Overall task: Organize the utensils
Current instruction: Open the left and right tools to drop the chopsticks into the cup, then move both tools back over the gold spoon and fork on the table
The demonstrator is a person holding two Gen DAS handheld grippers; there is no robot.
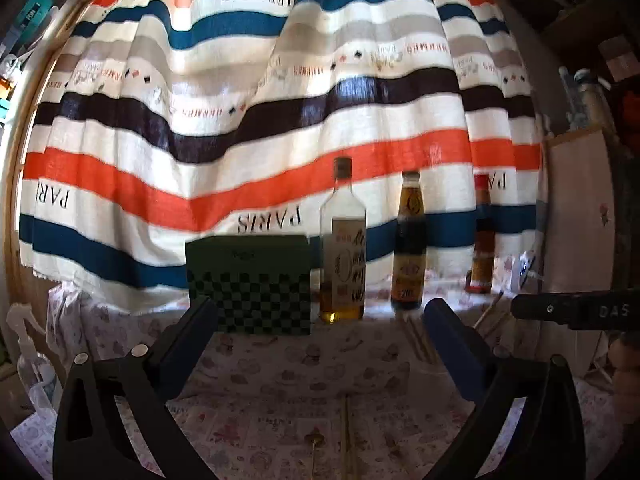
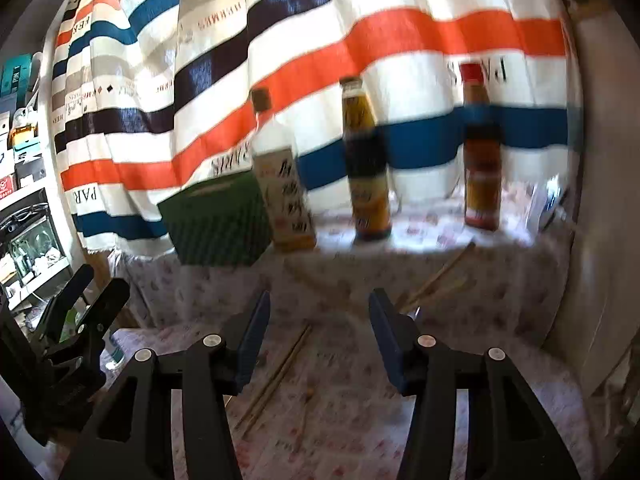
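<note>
Striped curtain (image 1: 280, 120) backs a patterned tablecloth (image 2: 344, 280). Chopsticks (image 2: 276, 380) lie loose at 6 o'clock from the bottles (image 2: 366, 160); more at 4 o'clock. Left gripper (image 1: 320, 328) and right gripper (image 2: 316, 328): jaws apart, empty. Step judged: approach. Next: descend, straddle one pair.

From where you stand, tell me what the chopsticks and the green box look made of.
Chopsticks: probably bamboo or wood, pale tan and matte, thin straight sticks. Green box: likely cardboard or printed paper, with flat faces, crisp edges and a dull checkered print. Blur leaves both uncertain.
</note>
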